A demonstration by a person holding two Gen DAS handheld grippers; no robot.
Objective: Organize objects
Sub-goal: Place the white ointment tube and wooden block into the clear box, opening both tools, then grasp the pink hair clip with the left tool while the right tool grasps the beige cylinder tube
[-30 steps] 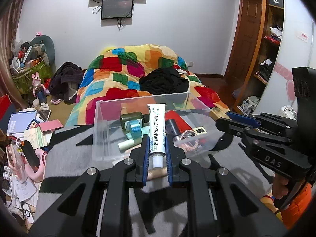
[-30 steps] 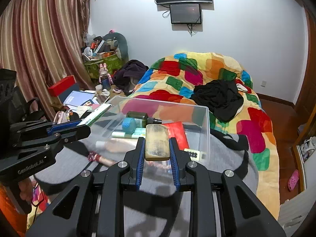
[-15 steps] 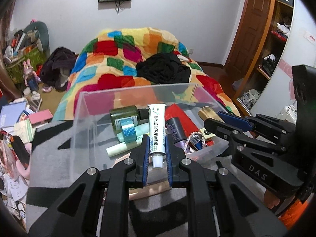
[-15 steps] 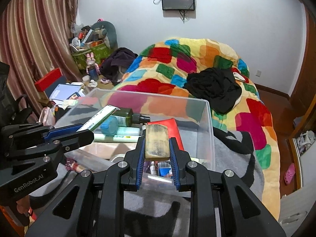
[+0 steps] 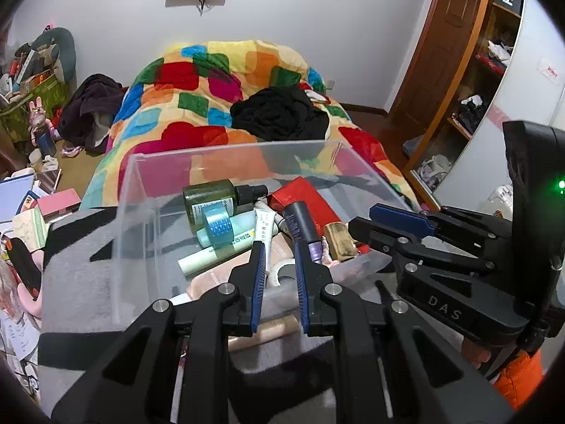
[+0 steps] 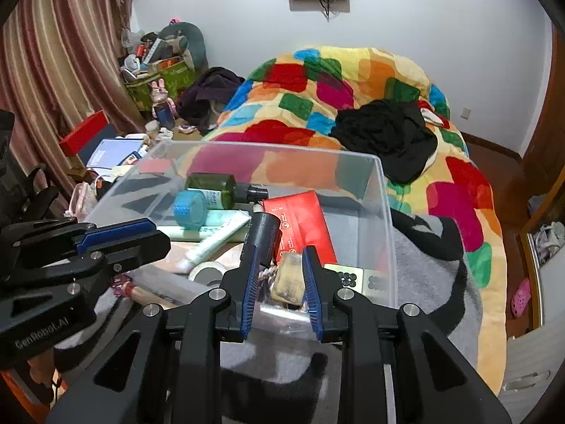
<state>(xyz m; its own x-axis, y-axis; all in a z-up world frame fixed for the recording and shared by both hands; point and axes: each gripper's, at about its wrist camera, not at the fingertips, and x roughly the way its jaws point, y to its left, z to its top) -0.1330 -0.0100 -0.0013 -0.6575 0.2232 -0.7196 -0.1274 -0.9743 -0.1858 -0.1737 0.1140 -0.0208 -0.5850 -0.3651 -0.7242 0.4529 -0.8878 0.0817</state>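
A clear plastic bin (image 5: 141,190) (image 6: 383,212) sits on a grey blanket and holds several toiletries. My left gripper (image 5: 279,247) is open over the bin's near edge. The white tube (image 5: 263,228) lies loose in the bin just beyond its fingertips. My right gripper (image 6: 278,258) is open over the bin's near edge. The gold bar (image 6: 290,277) (image 5: 338,236) lies in the bin between its fingers, free of them. A green bottle (image 5: 212,199) (image 6: 212,185), blue tape roll (image 5: 218,222) (image 6: 189,209), red pouch (image 6: 300,226) and dark tube (image 5: 300,221) lie inside.
A bed with a colourful quilt (image 5: 226,81) and black clothes (image 5: 279,115) lies behind the bin. Clutter, books and boxes (image 6: 106,148) fill the floor at the left. A wardrobe and shelves (image 5: 494,70) stand at the right. A beige roll (image 5: 268,328) lies outside the bin's near wall.
Both grippers moved forward and down over the bin and opened. The left let go of the white tube and the right let go of the gold bar; both now lie in the bin.
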